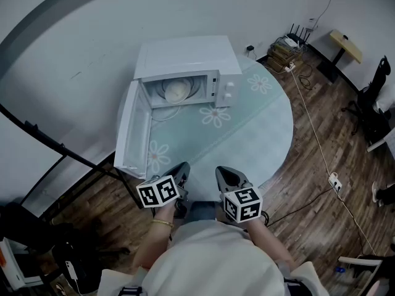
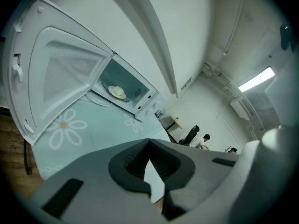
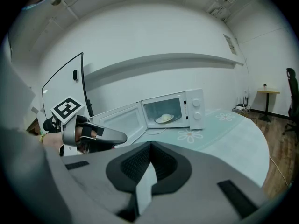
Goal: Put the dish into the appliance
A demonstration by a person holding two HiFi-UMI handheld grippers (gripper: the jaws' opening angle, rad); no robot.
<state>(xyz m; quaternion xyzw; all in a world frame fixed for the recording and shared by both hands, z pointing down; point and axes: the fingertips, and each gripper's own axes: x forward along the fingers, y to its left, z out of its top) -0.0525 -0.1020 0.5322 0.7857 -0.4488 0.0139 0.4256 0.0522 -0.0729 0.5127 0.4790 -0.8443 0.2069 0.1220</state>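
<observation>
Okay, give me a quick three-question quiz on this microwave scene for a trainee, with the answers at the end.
1. True or false: the door of the microwave is shut.
2. Where is the dish? A: on top of the microwave. B: inside the microwave. C: between a gripper's jaws.
3. What do the left gripper and the right gripper hold?

Key:
1. False. The door stands wide open.
2. B.
3. Nothing. Both have their jaws closed and empty, at the near edge of the table.
</observation>
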